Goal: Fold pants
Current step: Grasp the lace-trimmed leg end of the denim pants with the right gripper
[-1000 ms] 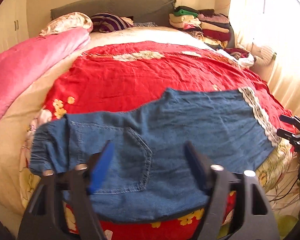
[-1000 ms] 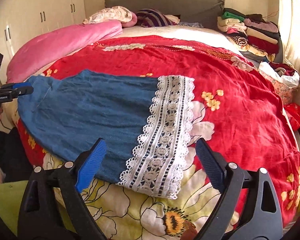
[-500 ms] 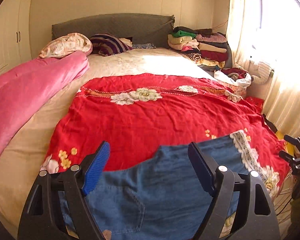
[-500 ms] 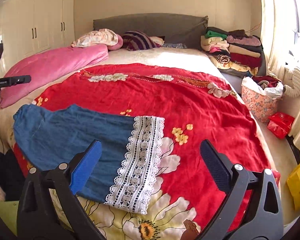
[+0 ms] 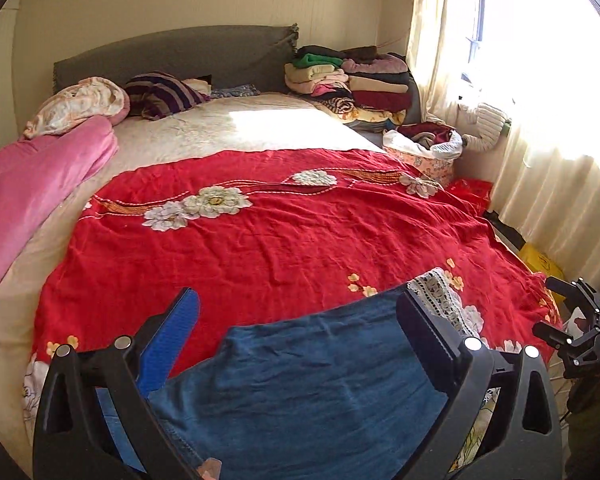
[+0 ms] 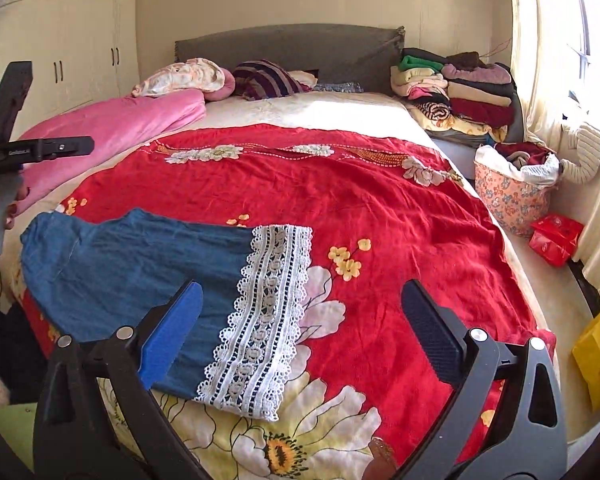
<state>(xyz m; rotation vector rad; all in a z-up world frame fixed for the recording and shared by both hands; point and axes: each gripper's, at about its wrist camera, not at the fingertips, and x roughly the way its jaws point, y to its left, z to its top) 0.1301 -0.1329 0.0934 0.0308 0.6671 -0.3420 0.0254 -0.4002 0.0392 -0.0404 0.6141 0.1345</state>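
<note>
Both cameras now take in far more of the bedroom than a second ago, the denim having slid toward the lower edge of each view, and both sets of jaws have just been opening with nothing clamped between them. Folded blue pants lie flat on the red floral bedspread at the foot of the bed, their white lace hem toward 3 o'clock of the denim in the right wrist view. The left gripper hovers spread wide above the pants, its blue pad clear of the cloth. The right gripper is likewise released above the lace hem. A pink quilt lies at 10 o'clock, stacked folded clothes at 2 o'clock beside the grey headboard
</note>
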